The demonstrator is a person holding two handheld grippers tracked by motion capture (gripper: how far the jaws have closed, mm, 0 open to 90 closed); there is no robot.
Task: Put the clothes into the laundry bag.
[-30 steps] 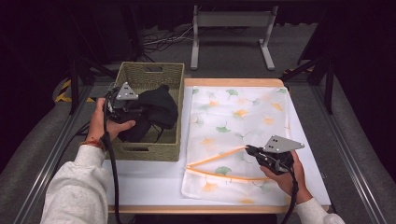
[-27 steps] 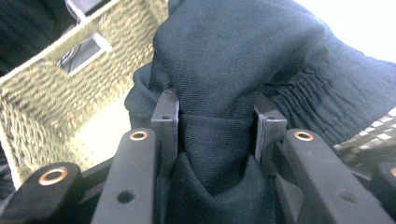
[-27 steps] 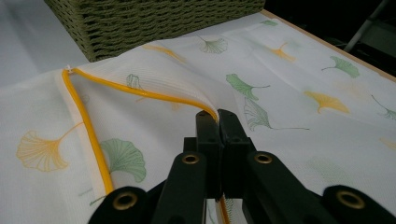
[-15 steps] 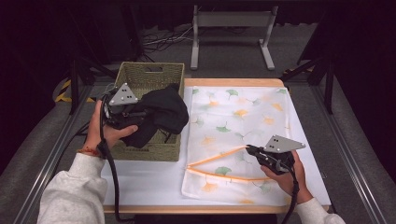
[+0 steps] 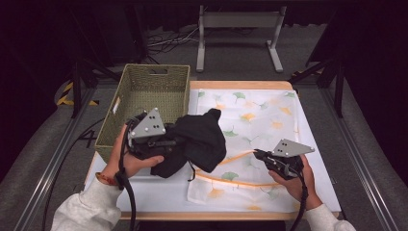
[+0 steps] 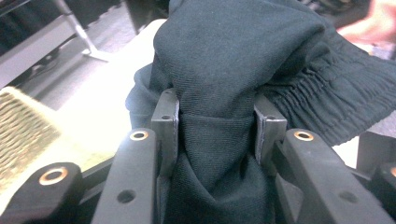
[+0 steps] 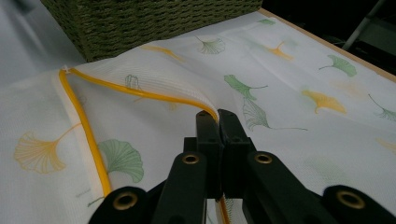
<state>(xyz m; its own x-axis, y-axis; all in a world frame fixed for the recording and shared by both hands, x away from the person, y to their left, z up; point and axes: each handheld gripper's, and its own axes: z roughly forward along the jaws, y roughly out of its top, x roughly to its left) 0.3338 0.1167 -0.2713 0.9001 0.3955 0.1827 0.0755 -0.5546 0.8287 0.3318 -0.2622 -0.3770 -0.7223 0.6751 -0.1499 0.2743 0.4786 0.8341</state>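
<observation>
Right now I am holding a black garment (image 5: 197,142) in my left gripper (image 5: 166,143), its jaws clamped on a thick fold of the cloth, as the left gripper view is showing plainly (image 6: 219,135). The garment is hanging over the near right corner of the woven basket (image 5: 144,91) and the left edge of the mesh laundry bag (image 5: 269,115), which is lying flat on the tabletop (image 5: 159,195) to the right of the basket. What kind of garment it is I cannot make out; the bundle is crumpled, though a gathered elastic band (image 6: 336,88) is showing at its right in the left gripper view. The cloth is hiding the fingertips of my left gripper from the high view, and the far background there is blurring out.

My right gripper (image 5: 260,155) is pinching the bag's orange-trimmed opening edge (image 7: 140,93), its jaws closed tight on the trim and lifting it slightly off the lower layer. How wide the mouth is gaping I cannot judge.

The tabletop is pale with a wooden rim (image 5: 240,85). Beyond it the room is sitting dark: grey floor, a metal stand (image 5: 238,29), cables, and yellow-black tape (image 5: 65,94) at the far left.
</observation>
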